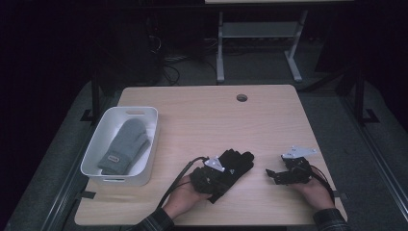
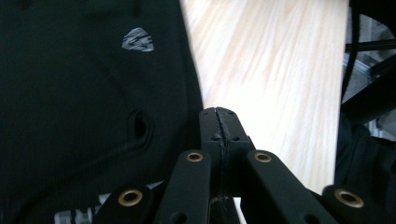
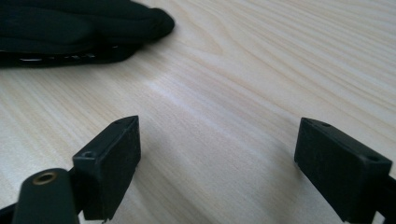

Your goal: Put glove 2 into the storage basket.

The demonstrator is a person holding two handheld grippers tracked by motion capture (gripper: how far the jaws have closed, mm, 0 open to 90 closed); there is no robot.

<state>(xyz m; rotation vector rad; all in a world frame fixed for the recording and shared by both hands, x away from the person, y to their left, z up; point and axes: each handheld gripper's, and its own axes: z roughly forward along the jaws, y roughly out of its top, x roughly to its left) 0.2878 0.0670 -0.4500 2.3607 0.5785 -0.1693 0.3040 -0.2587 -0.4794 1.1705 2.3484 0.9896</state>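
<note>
**Two gloves, one binned, one still out on the surface**

One grey glove [image 1: 123, 147] already lies flat in the white bin [image 1: 94, 154] at the left edge of the surface [image 1: 202, 115], cuff toward the person. That suggests the black glove [image 1: 230, 166] goes there next.

Left tool [image 1: 217, 169] sits on the black glove's cuff end, jaws clenched tight together. In the left gripper view the closed tips [image 2: 219, 126] lie right by the glove's edge [image 2: 84, 93]; can't tell whether any fabric is pinched between them. Prob. clenched at the hem so the glove hangs free when lifted.

Right tool [image 1: 281, 174] is released, jaws wide apart w/ nothing between; it hovers low over bare wood, well apart from the glove's fingertips [image 3: 93, 23]. Likely it stands clear so the left can carry alone.
</note>
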